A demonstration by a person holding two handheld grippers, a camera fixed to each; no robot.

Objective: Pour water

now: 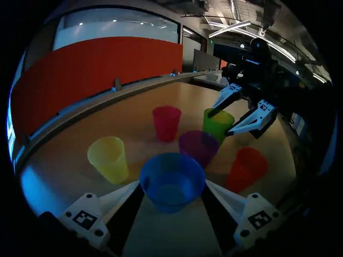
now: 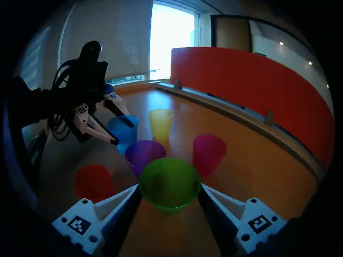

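— Two cups are in hand. The left gripper [image 1: 171, 188] has its jaws closed against the translucent blue plastic cup [image 1: 172, 171], and the right gripper [image 2: 169, 190] clasps the translucent green plastic cup [image 2: 169, 177].
— Upright?
— Both, over the wooden table [image 1: 141, 98], with a purple plastic cup [image 1: 198, 145] between them. The pour is not yet begun. Next, I judge, one cup must lift and tip slowly over the other's rim. Whether either holds water I cannot tell.

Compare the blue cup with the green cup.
Colour: the blue cup is blue, the green cup green. Hold: the blue cup sits between the left gripper's fingers, the green cup between the right gripper's. Both are upright, translucent, open-topped cups of like shape, with the purple cup between them.
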